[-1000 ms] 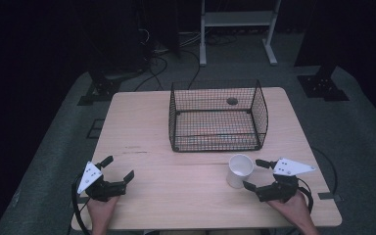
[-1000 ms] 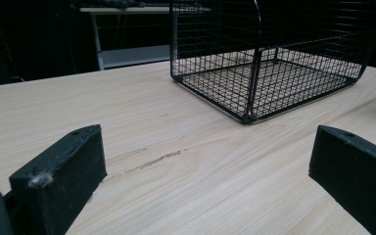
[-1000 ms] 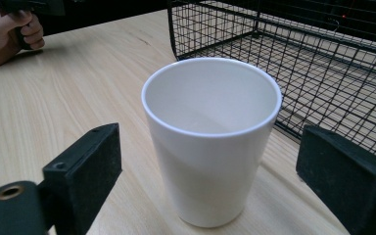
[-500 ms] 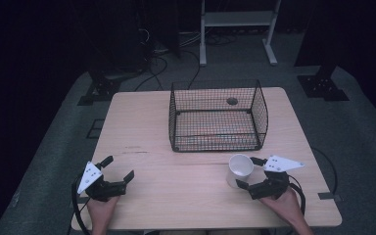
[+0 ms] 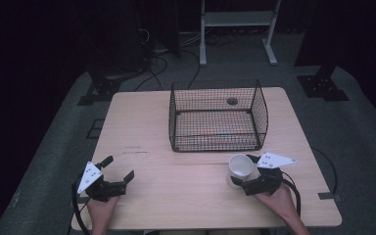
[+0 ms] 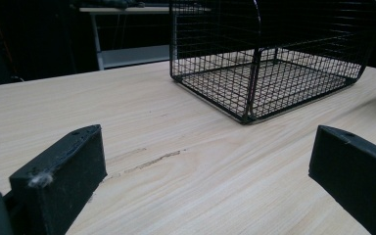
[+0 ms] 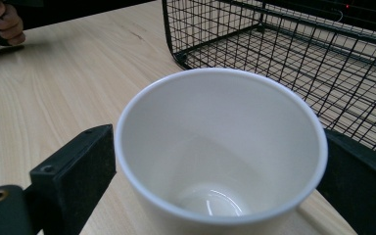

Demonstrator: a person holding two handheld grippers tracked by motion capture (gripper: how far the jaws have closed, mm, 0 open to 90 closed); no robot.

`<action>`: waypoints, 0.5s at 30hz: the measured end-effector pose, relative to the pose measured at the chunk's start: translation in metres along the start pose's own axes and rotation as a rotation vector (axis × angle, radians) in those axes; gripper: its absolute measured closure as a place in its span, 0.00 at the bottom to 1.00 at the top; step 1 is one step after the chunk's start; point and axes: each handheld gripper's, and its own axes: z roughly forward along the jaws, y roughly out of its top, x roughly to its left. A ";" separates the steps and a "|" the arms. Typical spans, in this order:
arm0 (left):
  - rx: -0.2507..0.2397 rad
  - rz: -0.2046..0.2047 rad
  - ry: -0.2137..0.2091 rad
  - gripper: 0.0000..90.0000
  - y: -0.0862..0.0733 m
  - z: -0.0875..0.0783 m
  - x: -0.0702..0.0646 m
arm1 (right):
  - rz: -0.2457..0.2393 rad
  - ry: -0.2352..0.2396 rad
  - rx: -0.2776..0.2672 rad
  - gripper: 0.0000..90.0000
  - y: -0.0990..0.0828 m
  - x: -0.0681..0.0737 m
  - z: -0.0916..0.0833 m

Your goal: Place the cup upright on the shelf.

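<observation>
White cup between our right jaws, wire basket beyond.

Nearest to us, at the near left of the wooden table [image 5: 152, 132], our left gripper [image 5: 115, 171] rests with its jaws spread wide and nothing between them, bare wood showing in the gap in the left gripper view. At the near right, our right gripper [image 5: 242, 171] has its jaws around the white cup [image 5: 241, 166]; in the right gripper view the cup [image 7: 220, 152] fills the gap, mouth tipped toward the camera, one black jaw at each side of its wall. These jaws have just been opening wide and then closing in a little; we cannot tell whether the pads press on the cup. Just beyond the cup, toward the middle of the table's far half, stands the black wire basket [image 5: 218, 117].
</observation>
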 end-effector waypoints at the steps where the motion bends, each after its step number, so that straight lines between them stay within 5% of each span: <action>1: 0.000 0.000 0.000 0.00 0.000 0.000 0.000 | 0.002 -0.001 0.004 0.07 0.000 0.000 0.001; 15: -0.001 -0.001 0.001 0.00 0.000 0.000 0.000 | 0.004 0.014 -0.001 0.16 0.001 -0.005 -0.002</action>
